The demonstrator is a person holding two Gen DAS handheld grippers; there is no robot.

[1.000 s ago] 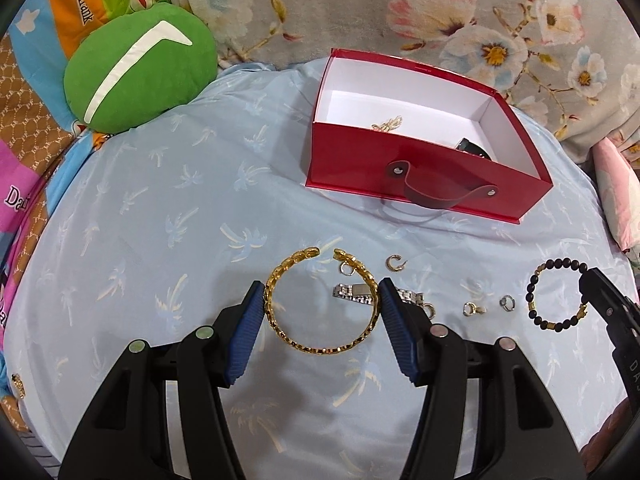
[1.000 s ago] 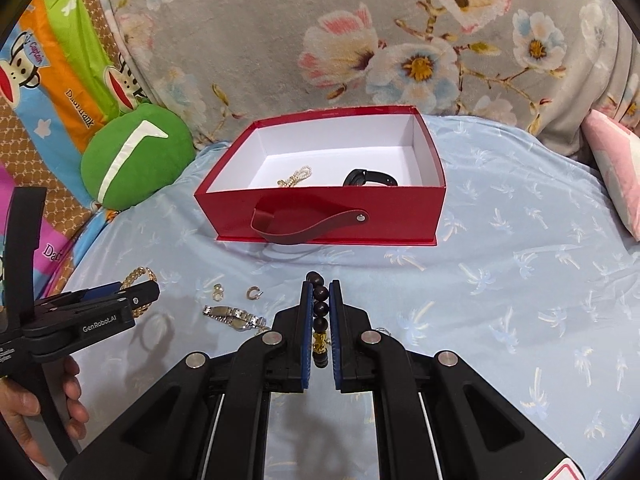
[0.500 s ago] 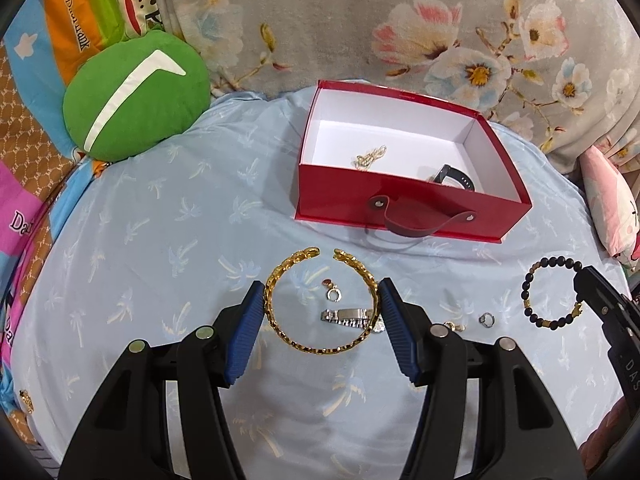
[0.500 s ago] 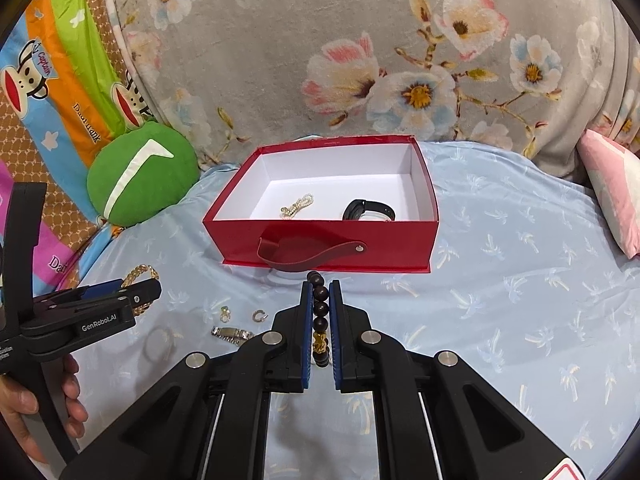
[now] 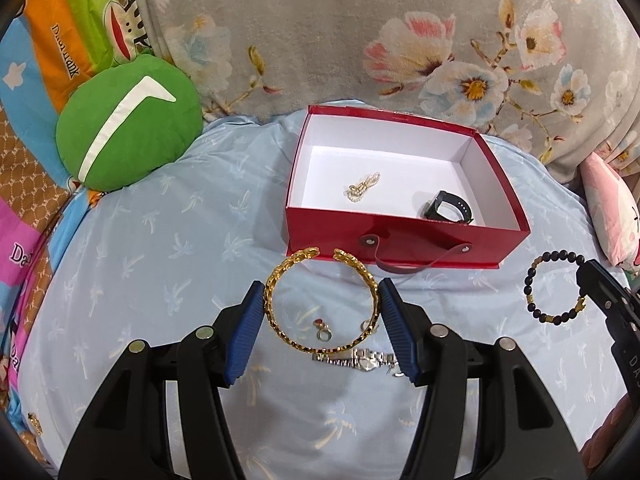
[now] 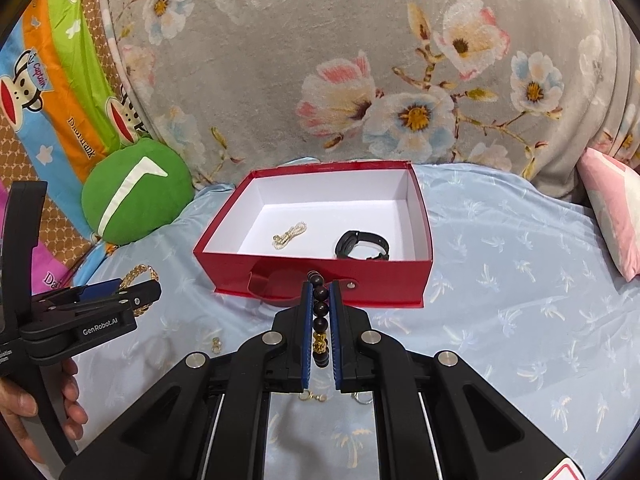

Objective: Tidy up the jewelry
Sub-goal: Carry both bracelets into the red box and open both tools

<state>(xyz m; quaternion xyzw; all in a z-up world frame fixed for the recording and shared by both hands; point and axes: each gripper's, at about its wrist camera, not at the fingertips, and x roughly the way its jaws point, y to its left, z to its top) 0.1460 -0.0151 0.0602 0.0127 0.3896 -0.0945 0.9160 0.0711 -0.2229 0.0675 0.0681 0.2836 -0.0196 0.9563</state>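
My left gripper [image 5: 322, 294] is shut on a gold chain bangle [image 5: 276, 322], its blue pads pressing the two sides, and holds it above the blue sheet. To the right, my right gripper [image 6: 320, 285] is shut on a black bead bracelet [image 6: 320, 308] with gold charms, which hangs free in the left wrist view [image 5: 534, 306]. Beyond both stands an open red box [image 5: 400, 240] with a gold chain [image 5: 362, 188] and a black watch band [image 5: 448, 206] inside. A silver watch [image 5: 360, 358] and a red-stone ring [image 5: 322, 330] lie on the sheet below the bangle.
Small earrings [image 6: 216, 344] lie loose on the sheet near the grippers. A green round cushion [image 5: 124, 132] sits at the back left and a pink pillow [image 5: 612, 208] at the right. A floral blanket rises behind the box. A person's hand [image 6: 40, 408] grips the left tool.
Both grippers have risen from the sheet, carrying the bangle and the bead bracelet. The loose pieces on the sheet have dropped lower in both views and more of the box's inside shows.
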